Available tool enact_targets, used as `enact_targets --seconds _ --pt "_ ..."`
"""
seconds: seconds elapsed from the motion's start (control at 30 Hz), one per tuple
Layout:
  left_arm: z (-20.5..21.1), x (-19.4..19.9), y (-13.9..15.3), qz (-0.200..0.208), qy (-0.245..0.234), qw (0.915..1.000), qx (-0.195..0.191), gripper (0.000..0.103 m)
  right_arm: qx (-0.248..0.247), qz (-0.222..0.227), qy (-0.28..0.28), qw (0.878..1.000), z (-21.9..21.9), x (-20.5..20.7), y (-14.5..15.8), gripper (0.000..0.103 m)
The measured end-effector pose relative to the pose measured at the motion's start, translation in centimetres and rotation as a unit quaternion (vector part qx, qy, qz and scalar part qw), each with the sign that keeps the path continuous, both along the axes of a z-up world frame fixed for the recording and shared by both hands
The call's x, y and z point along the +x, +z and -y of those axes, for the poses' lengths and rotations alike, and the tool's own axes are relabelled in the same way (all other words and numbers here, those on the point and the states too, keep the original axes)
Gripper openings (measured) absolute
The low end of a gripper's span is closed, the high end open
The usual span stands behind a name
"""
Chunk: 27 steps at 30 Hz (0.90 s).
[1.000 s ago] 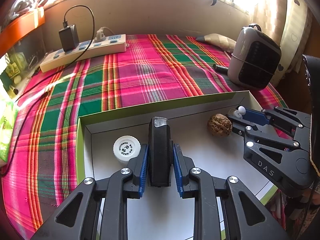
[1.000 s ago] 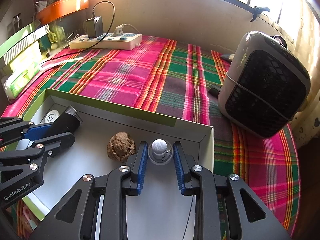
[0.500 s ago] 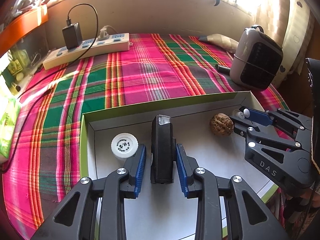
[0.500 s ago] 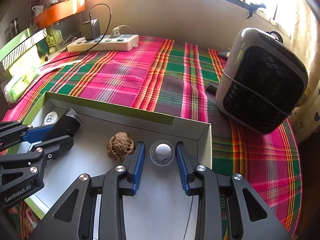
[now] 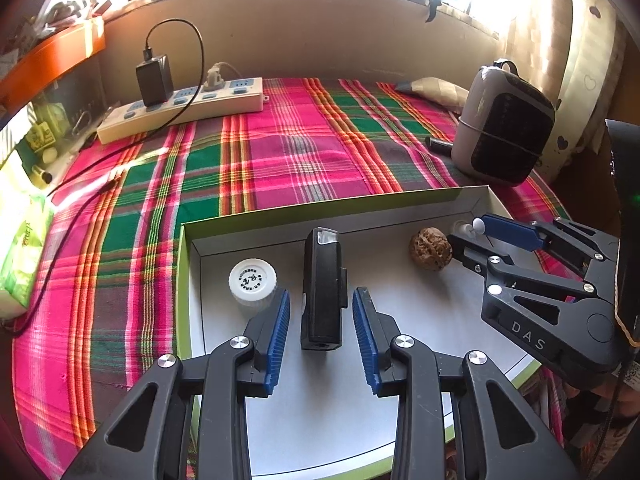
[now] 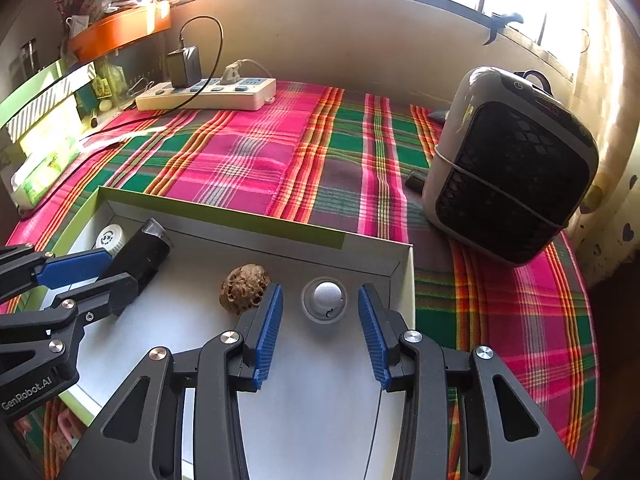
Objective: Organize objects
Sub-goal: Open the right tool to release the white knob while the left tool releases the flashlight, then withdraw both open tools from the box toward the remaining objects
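Note:
A shallow white box with a green rim (image 5: 320, 204) (image 6: 224, 216) lies on the plaid cloth. In it are a white bottle cap (image 5: 253, 280) (image 6: 108, 237), a black rectangular device (image 5: 322, 288) (image 6: 144, 254), a walnut (image 5: 430, 248) (image 6: 244, 288) and a small round silver-grey object (image 6: 325, 299) (image 5: 474, 225). My left gripper (image 5: 322, 314) (image 6: 86, 276) is open, its jaws standing apart on either side of the black device. My right gripper (image 6: 320, 312) (image 5: 474, 236) is open around the silver-grey object, not touching it.
A grey and black fan heater (image 5: 502, 124) (image 6: 508, 164) stands right of the box. A white power strip with a black charger (image 5: 180, 106) (image 6: 208, 92) lies at the back. A green tissue pack (image 5: 20, 248) is at the left edge.
Both grippers have opened and let go: the left released the black device, the right released the silver-grey object. Both have drawn back and up a little.

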<state>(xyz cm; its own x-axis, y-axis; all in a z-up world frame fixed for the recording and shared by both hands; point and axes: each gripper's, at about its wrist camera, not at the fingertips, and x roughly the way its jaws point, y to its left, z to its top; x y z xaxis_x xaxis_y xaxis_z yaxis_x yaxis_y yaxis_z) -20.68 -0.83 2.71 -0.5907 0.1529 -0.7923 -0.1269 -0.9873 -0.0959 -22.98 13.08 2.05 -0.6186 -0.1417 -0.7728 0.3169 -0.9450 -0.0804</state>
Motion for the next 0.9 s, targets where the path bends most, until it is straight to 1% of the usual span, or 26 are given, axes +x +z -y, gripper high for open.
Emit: enact_targets --seconds 0.2,0.33,0.43,0.5,0.6,0.7,0.8,0.9 --pt "-0.2 1.2 0.8 -0.015 0.007 0.9998 -0.012 0.031 -0.008 -0.012 -0.003 1.000 -0.2 1.0 0.7 0.041" --pt "-0.3 2.2 1.5 -0.026 0.009 0.9996 -0.011 0.031 -0.008 -0.021 -0.005 1.000 -0.1 1.7 1.1 0.041" --pt "-0.2 2.9 1.8 -0.036 0.014 0.9991 -0.018 0.031 -0.013 -0.025 -0.007 1.000 -0.2 2.3 1.4 0.041" --pt "-0.2 3.3 2.0 -0.037 0.014 0.9991 -0.015 0.031 -0.017 -0.026 -0.008 0.999 -0.2 2.8 1.5 0.041" --pt "-0.3 4.0 2.2 -0.044 0.017 0.9986 -0.023 0.031 -0.022 -0.029 -0.007 0.999 -0.2 3.5 1.7 0.041" --pt "-0.2 4.7 2.4 -0.048 0.020 0.9984 -0.021 0.031 -0.028 -0.033 -0.010 0.999 -0.3 4.3 2.0 0.041" --pt "-0.4 5.6 2.8 -0.062 0.023 0.9973 -0.032 0.031 -0.034 -0.037 -0.010 0.999 -0.4 5.2 2.2 0.041" --pt "-0.4 6.3 3.0 -0.065 0.023 0.9973 -0.026 0.031 -0.037 -0.042 -0.008 0.998 -0.4 6.0 2.5 0.041"
